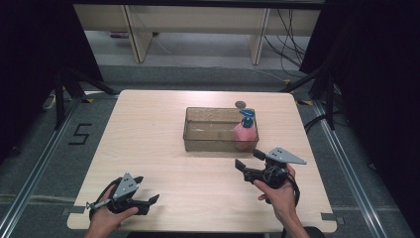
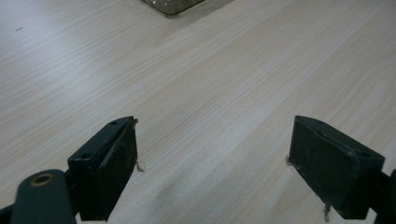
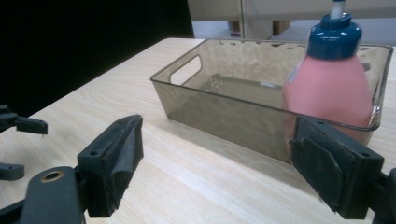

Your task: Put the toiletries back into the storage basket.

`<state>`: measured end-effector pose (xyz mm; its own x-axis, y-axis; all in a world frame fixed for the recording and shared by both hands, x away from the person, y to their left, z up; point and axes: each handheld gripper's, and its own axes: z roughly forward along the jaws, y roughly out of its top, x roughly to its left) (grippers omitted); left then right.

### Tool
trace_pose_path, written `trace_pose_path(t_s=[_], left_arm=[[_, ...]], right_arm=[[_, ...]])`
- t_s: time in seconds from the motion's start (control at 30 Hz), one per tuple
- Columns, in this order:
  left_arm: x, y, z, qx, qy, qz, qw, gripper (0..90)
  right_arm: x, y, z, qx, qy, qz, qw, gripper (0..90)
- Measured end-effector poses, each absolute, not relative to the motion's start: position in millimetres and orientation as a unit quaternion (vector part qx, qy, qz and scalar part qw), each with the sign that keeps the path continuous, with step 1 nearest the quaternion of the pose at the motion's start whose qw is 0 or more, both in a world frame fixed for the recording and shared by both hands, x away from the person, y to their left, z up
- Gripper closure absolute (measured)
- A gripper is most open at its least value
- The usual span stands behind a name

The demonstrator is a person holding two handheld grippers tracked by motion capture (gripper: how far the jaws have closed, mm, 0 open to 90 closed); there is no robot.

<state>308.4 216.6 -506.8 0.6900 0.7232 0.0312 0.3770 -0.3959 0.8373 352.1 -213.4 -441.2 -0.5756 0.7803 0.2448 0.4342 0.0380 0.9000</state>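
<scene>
Between the right claw's pads: nothing is held; the right gripper [image 1: 246, 165] has its jaws spread wide and points toward the near wall of the bin [image 1: 220, 146], just short of it.
Left claw: the left gripper [image 1: 146, 197] also stands apart and empty, low over bare table [image 1: 148, 134] near the front edge, well away from the bin.
Thing in hand: the pink bottle [image 1: 244, 134] with a blue cap stands upright inside the bin, tucked into its right end against the near wall.
Bin: smoky clear plastic, rectangular, with cut-out handles; otherwise empty as far as can be seen.
Risk, wall strike: coming in level, the right jaws would likely hit the bin's near wall and shove the bin back across the table, since nothing pins it.
Risk, tipping: the bottle is tall and narrow at the cap; a touch high up from one pad alone could topple it toward the bin's open left part.
Risk, slip: the rounded pink body may squirm out of a grip taken off-centre.
Open room: plenty of free table left of and in front of the bin; space above the bottle looks unobstructed.
Edges: the bin's right end sits nearer the table's right edge; a small dark disc [image 1: 240, 104] lies just behind the bin.
</scene>
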Motion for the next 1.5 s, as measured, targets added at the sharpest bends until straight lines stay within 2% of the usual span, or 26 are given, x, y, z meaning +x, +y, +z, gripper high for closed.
trace_pose_path(t_s=[0.17,0.37,0.4,0.7,0.83,0.87,0.9,1.13,1.17,1.2,1.23,1.33,1.43,1.5], left_arm=[[308.4,216.4,-506.9,0.811,0.339,0.200,0.433,15.1],[308.0,216.5,-506.5,0.812,0.339,0.201,0.430,15.1],[308.1,216.5,-506.6,0.812,0.339,0.200,0.430,15.0],[308.0,216.5,-506.6,0.812,0.339,0.200,0.431,15.1],[308.1,217.0,-506.0,0.814,0.336,0.201,0.428,15.1],[308.1,217.0,-506.1,0.814,0.337,0.202,0.428,15.1],[308.1,217.0,-506.1,0.815,0.336,0.202,0.427,15.1],[309.0,217.3,-506.6,0.818,0.330,0.204,0.425,15.1],[308.3,216.2,-507.1,0.813,0.335,0.200,0.433,15.1],[307.7,216.4,-506.4,0.814,0.337,0.201,0.428,15.1],[307.9,216.4,-506.5,0.813,0.337,0.201,0.430,15.1],[307.8,216.2,-506.7,0.813,0.336,0.199,0.433,15.1],[307.9,215.8,-506.9,0.812,0.336,0.199,0.434,15.0],[307.8,215.8,-506.8,0.811,0.337,0.199,0.435,15.0]], right_arm=[[349.4,-214.4,-443.7,0.413,0.713,0.540,0.171,16.7],[342.2,-213.9,-445.6,0.417,0.713,0.542,0.156,16.3],[343.6,-215.0,-447.1,0.405,0.715,0.544,0.170,16.3],[335.9,-217.6,-450.0,0.406,0.720,0.540,0.155,15.8],[334.3,-220.9,-452.3,0.395,0.724,0.542,0.163,15.5],[331.4,-219.6,-452.2,0.410,0.718,0.543,0.148,15.4],[332.6,-221.7,-452.8,0.399,0.723,0.541,0.159,15.4],[326.2,-225.7,-456.2,0.405,0.722,0.542,0.145,15.5],[326.9,-227.6,-457.0,0.394,0.728,0.540,0.154,15.5],[324.3,-226.1,-457.6,0.405,0.722,0.542,0.141,15.5],[326.2,-228.7,-458.9,0.388,0.729,0.542,0.156,15.5],[321.5,-228.7,-459.8,0.403,0.724,0.542,0.139,15.5],[321.1,-232.9,-461.0,0.396,0.728,0.539,0.153,15.5],[318.5,-234.4,-461.3,0.400,0.728,0.538,0.145,15.6]])
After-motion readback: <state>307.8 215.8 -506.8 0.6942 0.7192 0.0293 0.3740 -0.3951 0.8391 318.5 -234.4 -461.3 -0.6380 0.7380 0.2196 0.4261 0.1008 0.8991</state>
